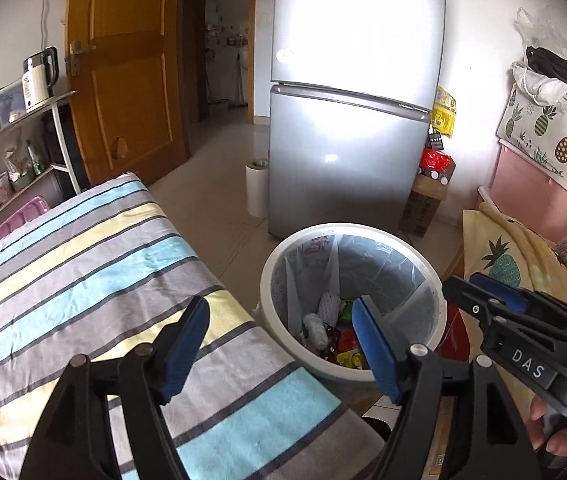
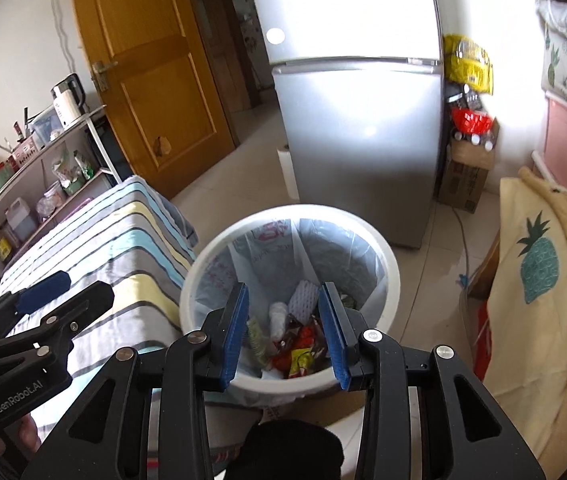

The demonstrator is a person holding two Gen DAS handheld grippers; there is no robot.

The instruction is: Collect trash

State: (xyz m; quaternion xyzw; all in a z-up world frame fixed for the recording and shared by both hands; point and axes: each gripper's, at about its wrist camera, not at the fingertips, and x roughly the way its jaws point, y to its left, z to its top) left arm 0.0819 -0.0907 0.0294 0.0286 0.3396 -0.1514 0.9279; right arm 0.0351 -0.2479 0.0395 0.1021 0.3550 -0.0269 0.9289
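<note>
A white round bin (image 1: 269,276) (image 2: 389,258) with a clear plastic liner stands on the floor before the fridge. Inside lies trash (image 1: 333,334) (image 2: 297,344): crumpled white paper and red and yellow wrappers. My left gripper (image 1: 281,312) hangs open over the corner of the striped cloth and the bin's left rim, with nothing between its blue pads. My right gripper (image 2: 284,296) is open above the bin's mouth, also empty. Each gripper shows in the other's view: the right gripper (image 1: 463,280) at the right, the left gripper (image 2: 85,286) at the left.
A striped cloth surface (image 1: 95,264) (image 2: 123,240) lies left of the bin. A silver fridge (image 1: 347,120) (image 2: 359,128) stands behind it, with a cardboard box (image 2: 465,178) beside it. A pineapple-print blanket (image 2: 539,280) hangs at the right. Shelves (image 2: 27,184) and a wooden door (image 1: 123,72) are at the left.
</note>
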